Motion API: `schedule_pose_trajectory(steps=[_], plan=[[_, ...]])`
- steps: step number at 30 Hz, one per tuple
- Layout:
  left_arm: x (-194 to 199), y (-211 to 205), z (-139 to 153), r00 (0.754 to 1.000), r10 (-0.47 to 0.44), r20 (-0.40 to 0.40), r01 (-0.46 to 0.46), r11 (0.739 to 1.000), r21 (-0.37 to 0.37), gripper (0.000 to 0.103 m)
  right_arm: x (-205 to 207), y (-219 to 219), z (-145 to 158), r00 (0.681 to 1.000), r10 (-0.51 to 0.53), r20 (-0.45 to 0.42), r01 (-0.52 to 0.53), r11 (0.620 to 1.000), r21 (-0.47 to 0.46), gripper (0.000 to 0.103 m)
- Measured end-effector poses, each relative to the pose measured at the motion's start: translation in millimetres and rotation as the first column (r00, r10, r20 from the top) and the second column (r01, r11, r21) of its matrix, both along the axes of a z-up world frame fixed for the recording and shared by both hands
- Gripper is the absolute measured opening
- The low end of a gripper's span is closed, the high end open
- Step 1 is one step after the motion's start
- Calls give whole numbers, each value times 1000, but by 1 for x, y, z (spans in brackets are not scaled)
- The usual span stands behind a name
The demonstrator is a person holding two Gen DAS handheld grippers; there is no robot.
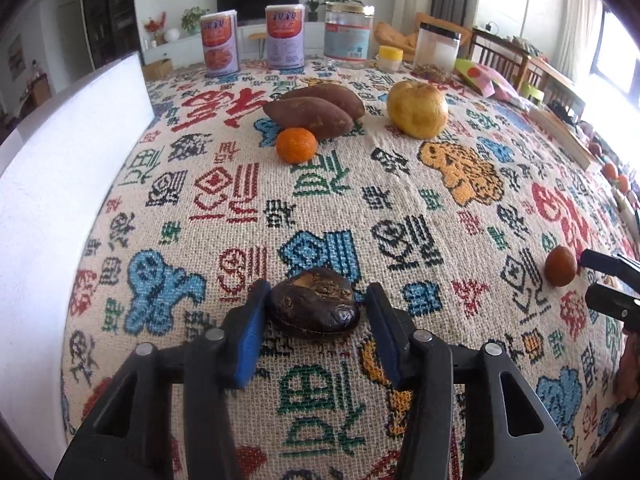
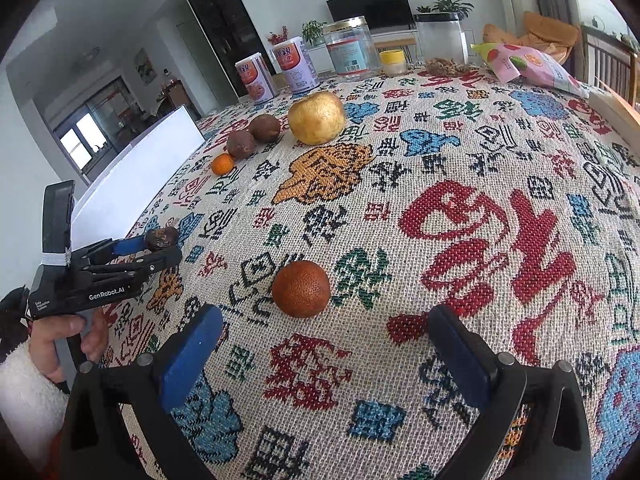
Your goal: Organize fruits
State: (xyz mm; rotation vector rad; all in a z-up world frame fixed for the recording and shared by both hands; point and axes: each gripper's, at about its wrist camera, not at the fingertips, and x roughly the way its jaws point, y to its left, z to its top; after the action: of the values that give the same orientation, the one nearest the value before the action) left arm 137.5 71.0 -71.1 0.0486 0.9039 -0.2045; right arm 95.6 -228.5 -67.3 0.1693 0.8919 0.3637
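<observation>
One dark wrinkled fruit (image 1: 314, 306), dull, misshapen

Woven cloth, matt fruit, hard plastic

The tablecloth (image 1: 360, 208) is coarse, matt woven fabric. The dark fruit (image 1: 314, 306) looks wrinkled with a slight sheen; the brownish orange (image 2: 301, 288) is pitted and dull. The fingers (image 2: 192, 354) carry smooth blue pads on matt black plastic with metal pins. The sleeve (image 2: 28, 392) is fluffy white fleece.
</observation>
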Motion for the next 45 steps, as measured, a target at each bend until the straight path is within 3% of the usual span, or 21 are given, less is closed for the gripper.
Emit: schedule_pose_trajectory(steps=[5,8,10,14,16,19,21,24,26,29,32,34,35,36,37,38,39,42,45], plan=[[-13,10,11,1000,26,-2,-26,997,-73,43,6,14,3,999,31,-12,-31,999,-25,76],[-34,19,30,1000,28,-2,-28,993,-114,43,14,39,2,998,66,-9,-67,990,-125,62],[-51,32,50,999,41,-10,-42,986,-164,43,17,49,2,999,52,9,-49,978,-203,30],[-86,78,108,994,106,14,-98,957,-272,43,16,71,21,994,113,7,-111,983,-146,30],[-99,108,136,983,174,61,-150,948,-281,43,16,97,42,984,179,21,-176,980,-95,30],[-106,161,158,946,309,95,-276,926,-259,43,19,160,81,949,310,50,-311,950,14,30],[-99,196,154,912,403,69,-378,896,-233,43,22,210,104,915,398,73,-402,914,58,30],[-76,238,125,869,494,-26,-490,852,-183,43,23,292,124,856,510,85,-516,853,77,30],[-69,258,103,840,534,-100,-543,819,-187,43,29,340,125,829,554,75,-558,828,63,30],[-71,274,80,800,572,-180,-599,777,-193,44,37,395,112,819,573,27,-573,819,27,30],[-83,281,73,763,615,-201,-647,736,-203,51,41,428,95,828,561,-18,-561,828,-10,31],[-92,287,74,743,632,-218,-669,703,-241,64,45,435,88,844,534,-44,-535,845,-13,39],[-98,288,77,741,637,-211,-671,690,-272,76,45,431,89,854,518,-43,-519,855,0,42],[-103,287,81,737,647,-193,-673,679,-294,86,46,424,93,864,502,-29,-502,865,20,52],[-107,284,87,731,662,-167,-677,670,-306,90,45,413,98,875,483,-5,-483,875,38,70],[-112,279,94,728,671,-141,-675,666,-318,93,44,400,102,887,460,22,-461,887,40,79],[-112,272,98,734,668,-123,-665,668,-334,94,45,387,107,899,434,53,-436,899,34,91],[-109,245,109,770,632,-92,-613,691,-383,94,41,336,114,923,365,119,-366,930,-13,95],[-101,207,114,810,585,-46,-552,733,-398,96,40,277,103,946,301,121,-291,952,-96,101]])
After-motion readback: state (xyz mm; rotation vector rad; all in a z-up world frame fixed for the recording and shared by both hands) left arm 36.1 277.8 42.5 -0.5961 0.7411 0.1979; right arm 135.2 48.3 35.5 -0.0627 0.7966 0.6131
